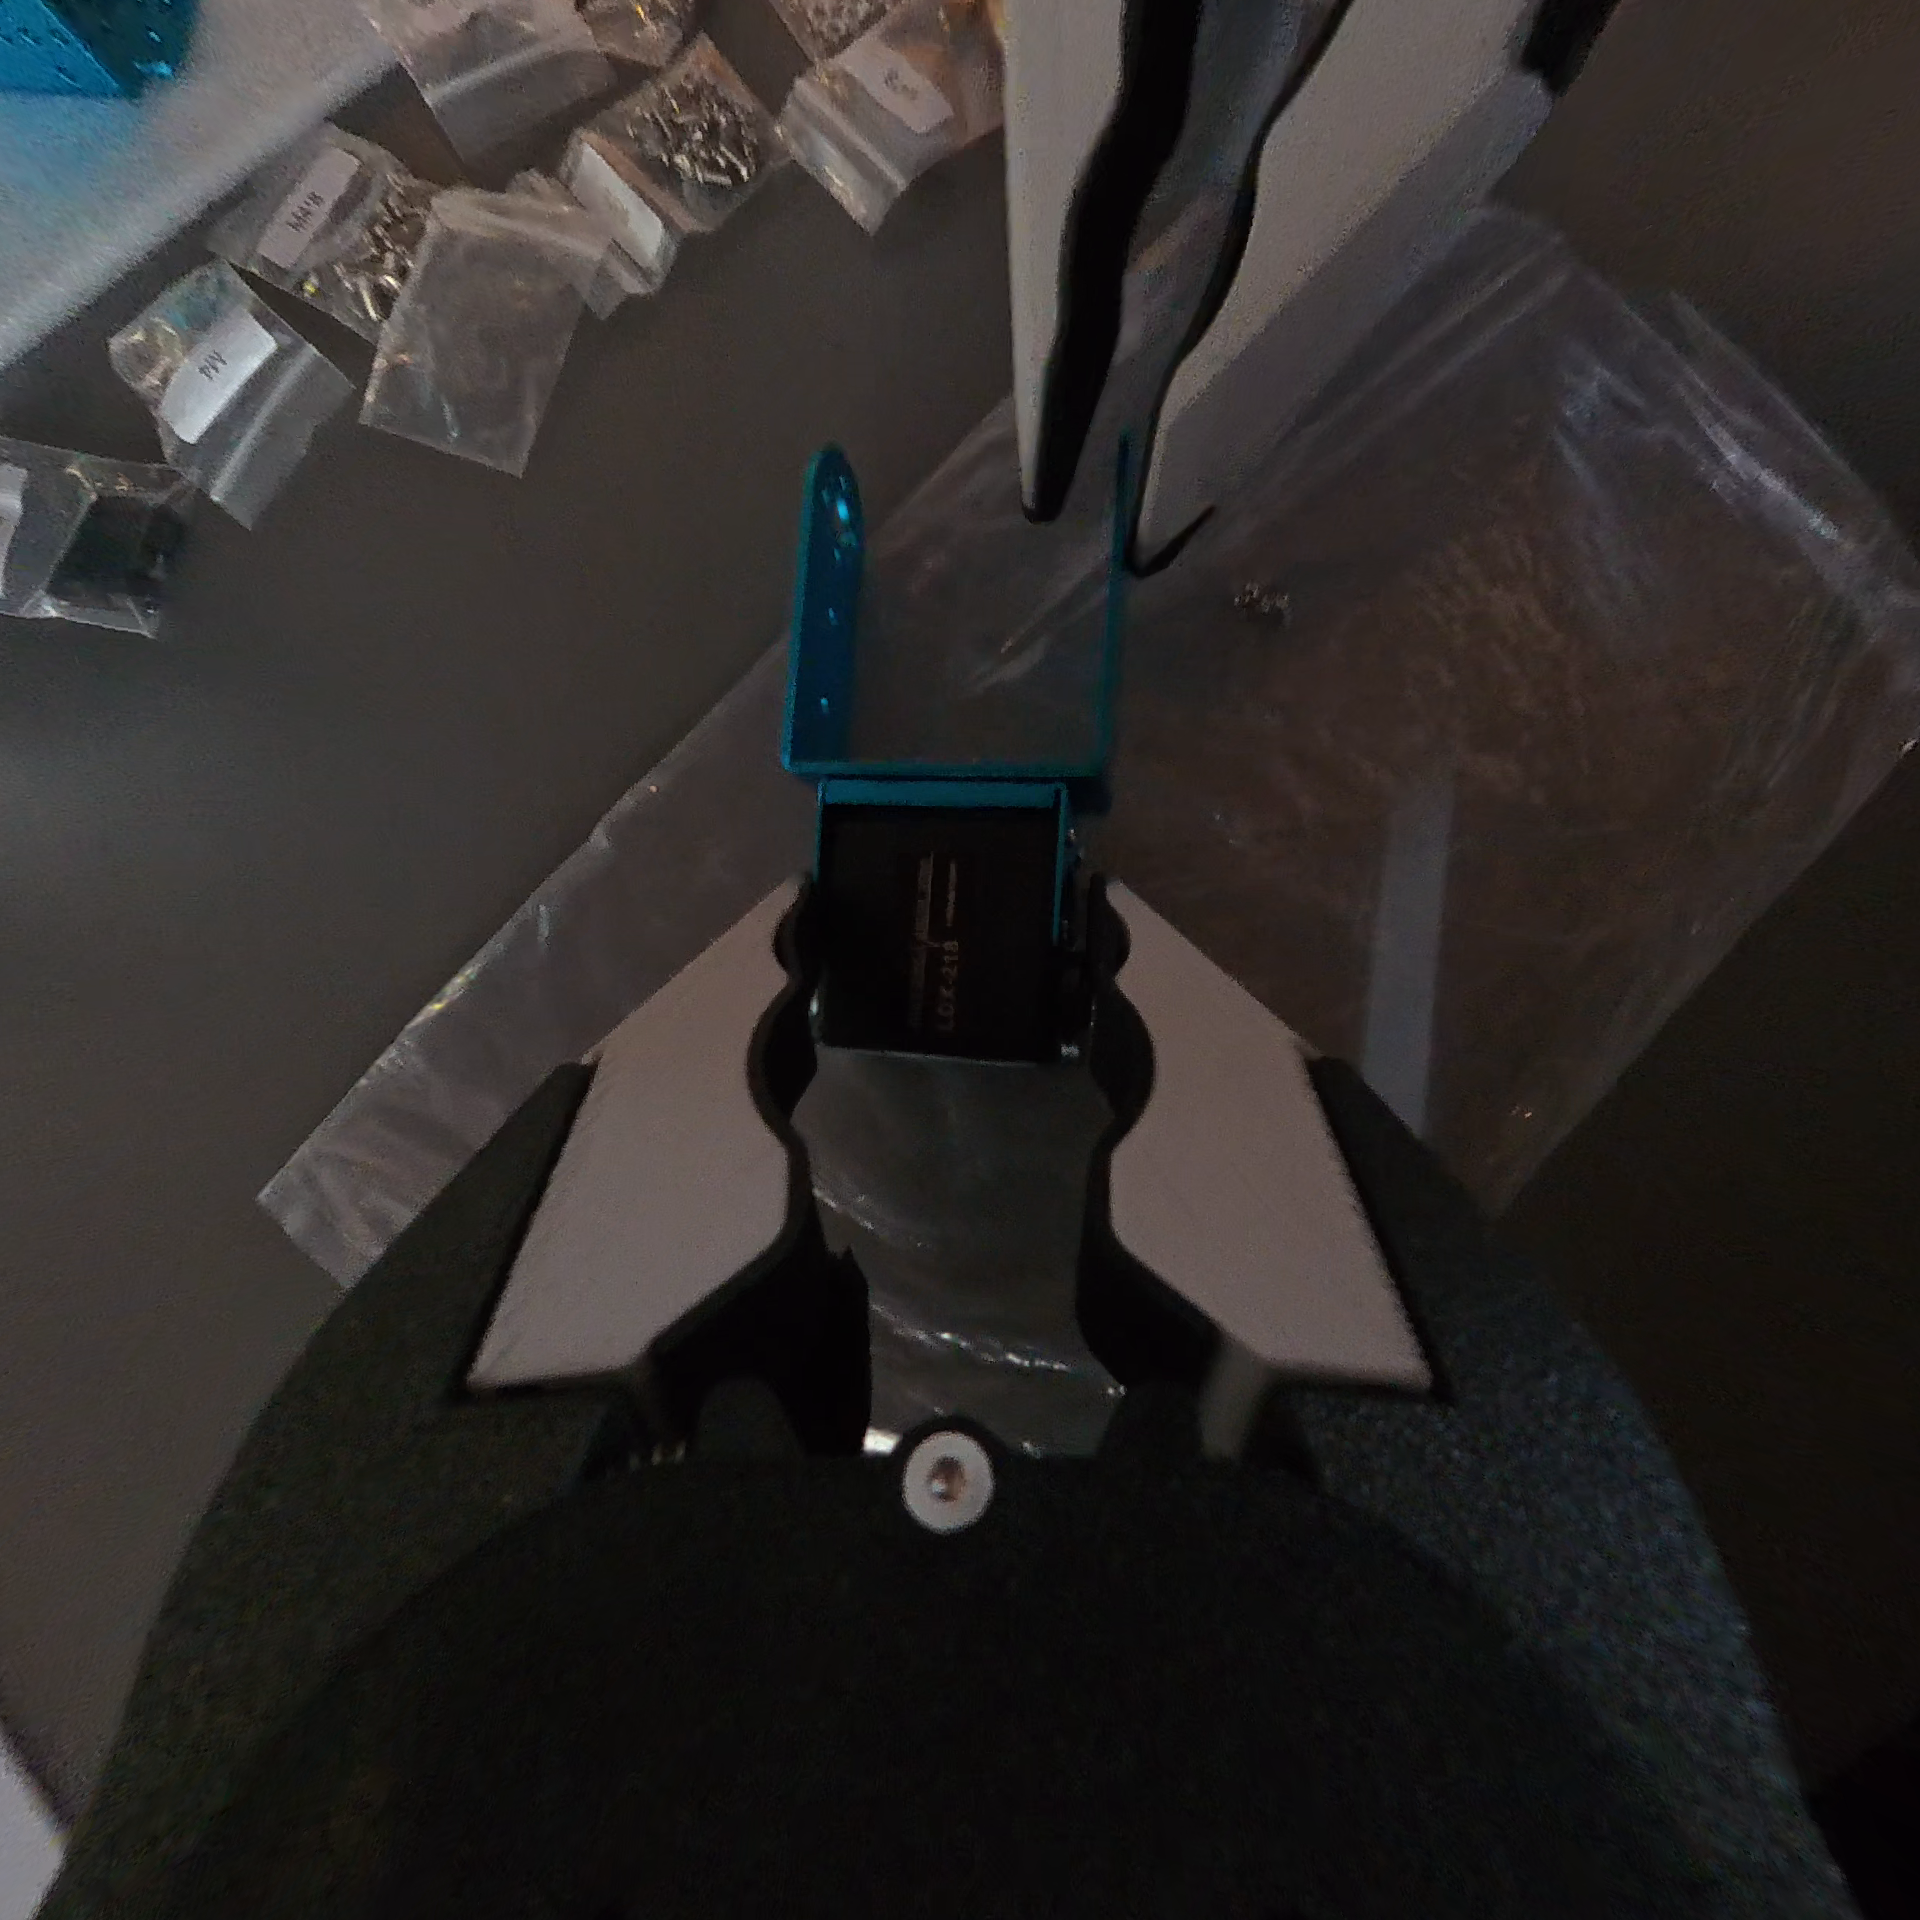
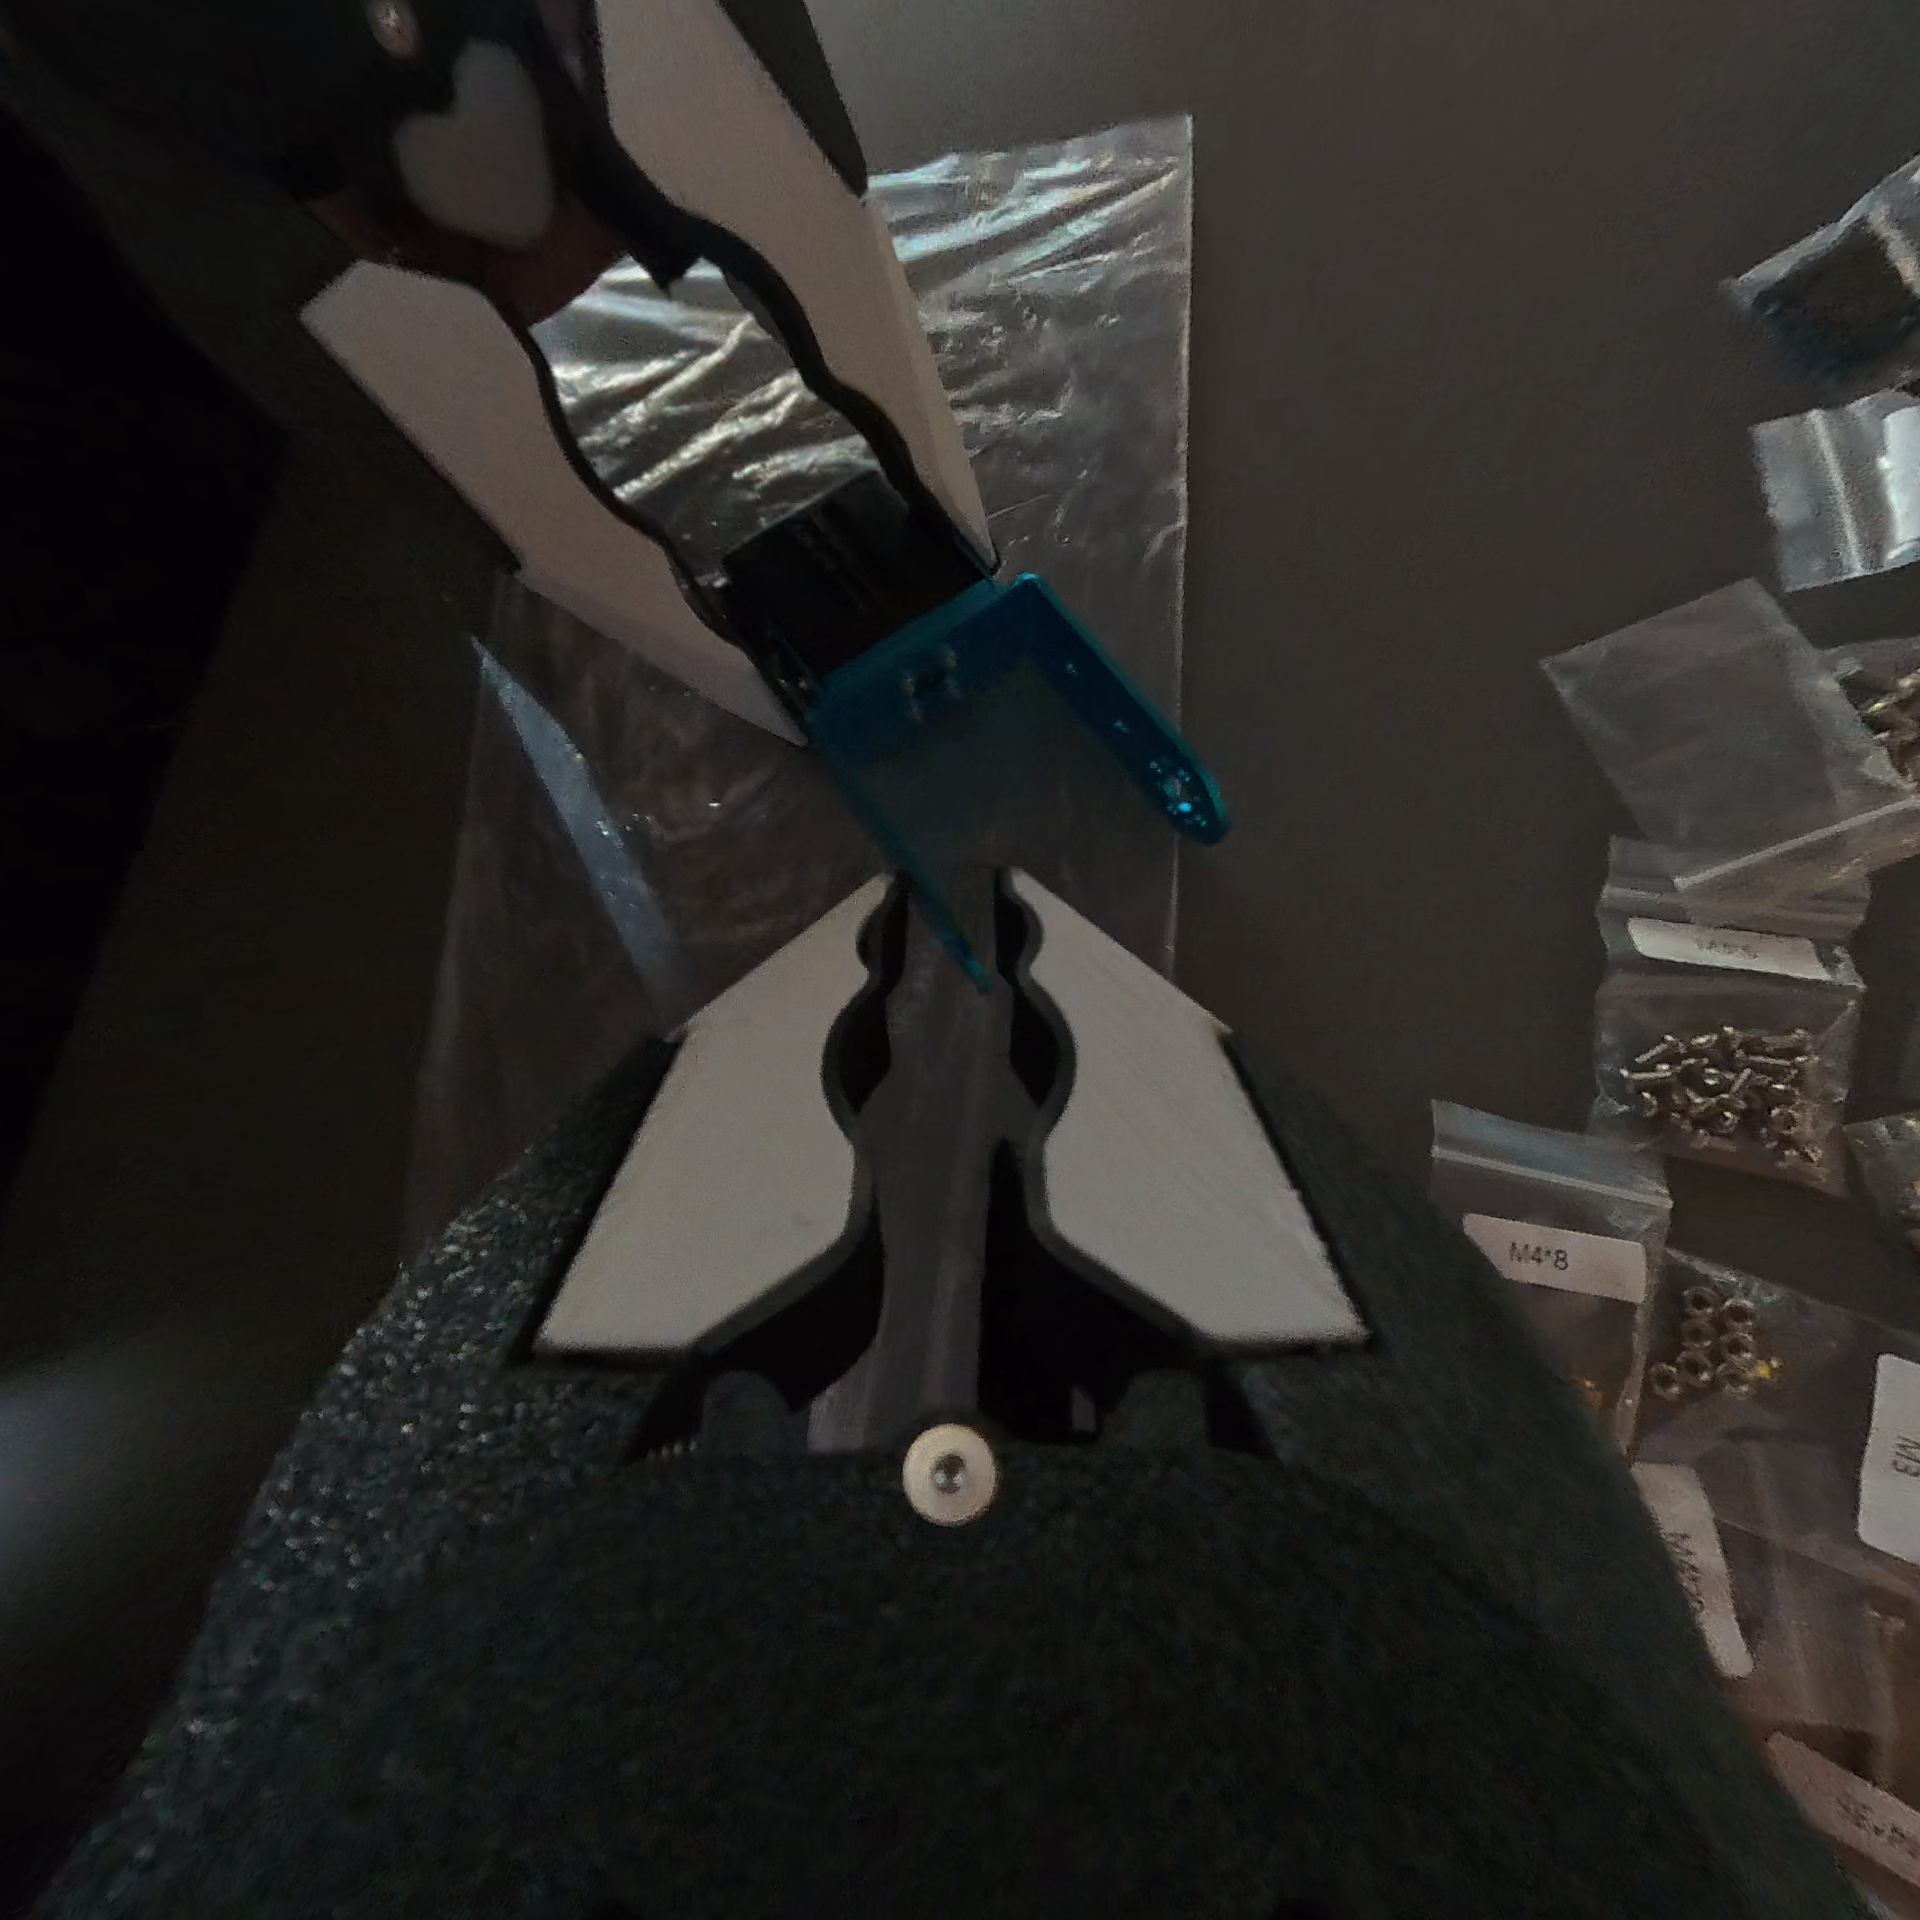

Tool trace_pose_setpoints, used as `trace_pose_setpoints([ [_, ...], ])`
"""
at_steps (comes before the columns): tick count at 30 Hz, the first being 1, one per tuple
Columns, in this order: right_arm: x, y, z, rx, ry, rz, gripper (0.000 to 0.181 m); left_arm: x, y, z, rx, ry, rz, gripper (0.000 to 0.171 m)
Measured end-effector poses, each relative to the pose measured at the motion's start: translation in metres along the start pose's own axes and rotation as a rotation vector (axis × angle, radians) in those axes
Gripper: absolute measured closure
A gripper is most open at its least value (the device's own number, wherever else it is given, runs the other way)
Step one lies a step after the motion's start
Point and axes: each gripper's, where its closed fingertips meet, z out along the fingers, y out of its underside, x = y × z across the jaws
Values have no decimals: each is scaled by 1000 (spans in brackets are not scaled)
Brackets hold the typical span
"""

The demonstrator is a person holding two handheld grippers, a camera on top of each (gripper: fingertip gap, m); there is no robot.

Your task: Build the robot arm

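My left gripper is shut on a black servo that sits in a blue metal housing. A blue U-shaped bracket stands out forward from it. My right gripper reaches in from the top, its fingers either side of the bracket's right arm. In the right wrist view my right gripper has its jaws narrowly apart, with the thin edge of that bracket arm between them. The left gripper shows above, holding the servo and bracket over the table.
A large clear plastic bag lies under both grippers on the dark table; it also shows in the right wrist view. Several small zip bags of screws and nuts lie to one side. A blue part sits top left. Left tips to right tips: about 6 cm.
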Motion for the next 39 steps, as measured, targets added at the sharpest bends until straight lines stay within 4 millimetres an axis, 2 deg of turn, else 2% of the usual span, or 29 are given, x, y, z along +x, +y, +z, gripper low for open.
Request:
trace_pose_setpoints([
  [4,-5,0,11,-29,-16,5,166,3,0,-1,41,3,-51,122],
  [6,0,9,17,-82,29,6,167,5,-1,-5,69,23,-84,109],
  [7,-3,6,16,-69,32,16,167,5,-1,-10,91,29,-98,104],
  [10,-8,-11,-3,36,72,111,162,-6,3,-40,188,47,-136,105],
  [12,-17,-13,-22,97,132,181,156,-20,16,-63,242,59,-177,104],
  [15,-32,-13,-45,225,284,277,157,-46,42,-96,319,43,-207,105],
  [19,-57,-9,-43,405,386,479,156,-67,68,-126,407,19,-172,113],
  [21,-58,1,-38,405,482,541,156,-76,77,-131,411,-15,-145,113],
  [25,-60,15,-29,423,568,643,155,-73,83,-132,390,31,-133,112],
  [27,-62,18,-28,473,578,678,153,-70,87,-130,362,54,-140,112],
  [30,-57,30,-35,488,678,684,151,-76,96,-127,331,37,-142,113],
  [34,-54,31,-51,540,800,640,150,-103,101,-135,365,-23,-205,116],
  [39,-52,33,-50,486,911,565,150,-160,130,-154,374,-153,-325,117],
])
